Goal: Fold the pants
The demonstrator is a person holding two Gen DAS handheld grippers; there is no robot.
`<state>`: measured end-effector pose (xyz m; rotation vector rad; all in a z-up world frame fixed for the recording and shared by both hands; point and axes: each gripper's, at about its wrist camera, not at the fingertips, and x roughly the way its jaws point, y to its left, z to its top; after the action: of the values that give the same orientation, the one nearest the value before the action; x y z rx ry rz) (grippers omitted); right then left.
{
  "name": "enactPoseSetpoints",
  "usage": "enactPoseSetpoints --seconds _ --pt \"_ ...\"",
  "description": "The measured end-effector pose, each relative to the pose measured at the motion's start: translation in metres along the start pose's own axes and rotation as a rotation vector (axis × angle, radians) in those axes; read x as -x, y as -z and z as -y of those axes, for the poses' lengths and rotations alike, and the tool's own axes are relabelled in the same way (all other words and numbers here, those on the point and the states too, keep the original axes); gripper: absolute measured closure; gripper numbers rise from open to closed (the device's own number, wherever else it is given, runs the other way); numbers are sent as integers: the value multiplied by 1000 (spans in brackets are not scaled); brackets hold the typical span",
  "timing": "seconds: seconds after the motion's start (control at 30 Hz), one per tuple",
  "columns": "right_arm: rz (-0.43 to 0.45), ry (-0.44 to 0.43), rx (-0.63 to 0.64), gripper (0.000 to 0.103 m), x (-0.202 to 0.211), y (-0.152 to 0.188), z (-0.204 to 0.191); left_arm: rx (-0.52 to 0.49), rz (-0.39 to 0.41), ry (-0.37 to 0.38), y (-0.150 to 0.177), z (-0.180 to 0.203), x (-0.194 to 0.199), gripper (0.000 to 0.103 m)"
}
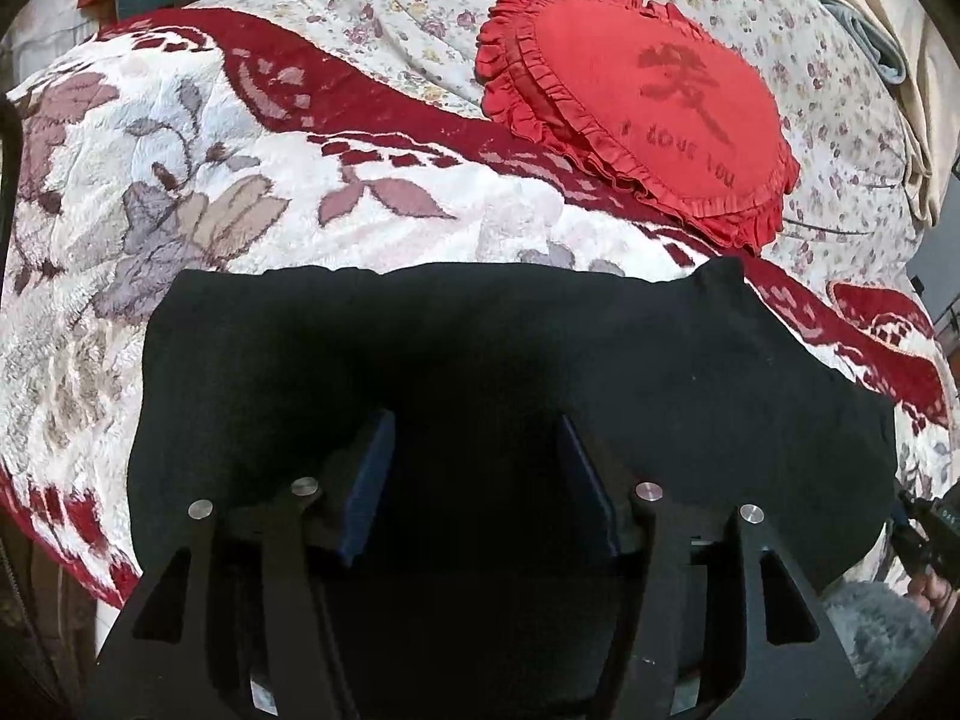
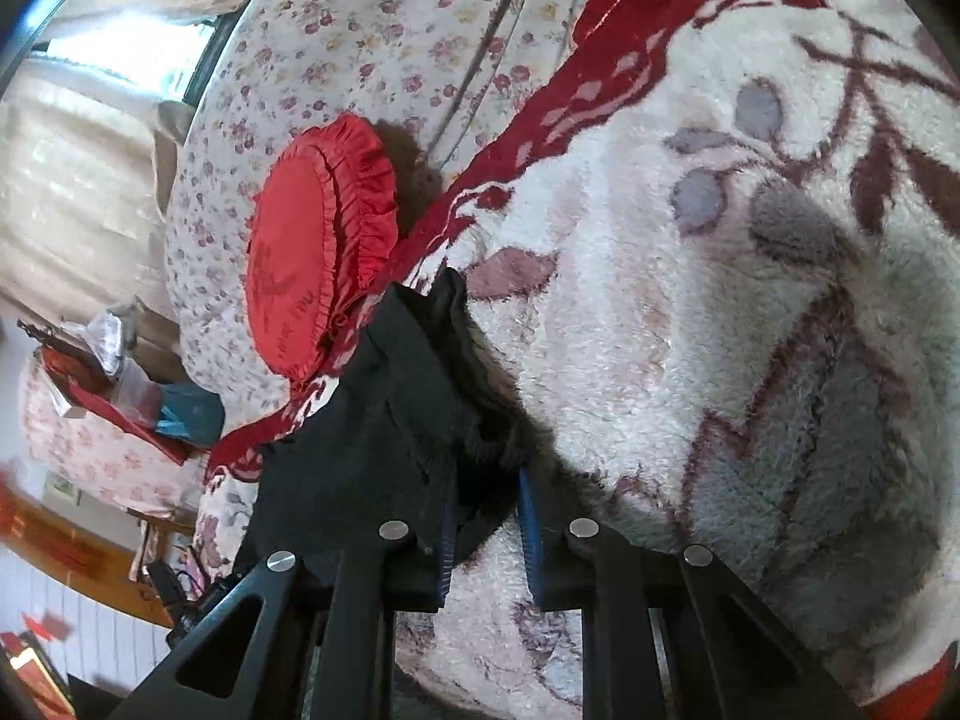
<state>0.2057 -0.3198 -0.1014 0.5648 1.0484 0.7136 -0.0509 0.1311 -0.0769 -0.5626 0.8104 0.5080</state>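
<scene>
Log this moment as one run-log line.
stage: folding black pants on floral blanket | left gripper: open above pants | right gripper: closing on pants edge

A: What lies nearest the lens?
B: The left gripper (image 1: 474, 462), its two blue-padded fingers (image 1: 372, 480) standing apart over black cloth, with no cloth pinched between them.

A: And the cloth?
B: The black pants (image 1: 480, 336), folded into a broad dark slab, rest on a plush floral blanket (image 1: 198, 192) with a red border.

A: What sits beyond?
B: A red ruffled cushion (image 1: 648, 102), lettered "I LOVE YOU", lies on a small-flowered bedsheet (image 1: 372, 6), its lower edge overlapping the blanket's border, apart from the pants.

A: At the right edge?
B: Part of a second black tool (image 1: 924, 534), with fingertips (image 1: 927, 594) just below it.
</scene>
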Motion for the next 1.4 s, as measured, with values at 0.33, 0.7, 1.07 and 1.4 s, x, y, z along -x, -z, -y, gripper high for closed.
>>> enactPoseSetpoints --seconds 0.33,0.7,1.07,1.4 --pt "72 76 78 95 16 -2 -44 10 7 20 1 -3 1 46" --pt "-87 -226 612 95 -40 44 -264 21 11 44 2 -6 2 46" --pt "-461 -107 817 95 -155 129 -301 21 12 45 2 -6 3 46" --pt "-640 -28 830 92 -188 147 -284 13 8 45 3 -4 3 42"
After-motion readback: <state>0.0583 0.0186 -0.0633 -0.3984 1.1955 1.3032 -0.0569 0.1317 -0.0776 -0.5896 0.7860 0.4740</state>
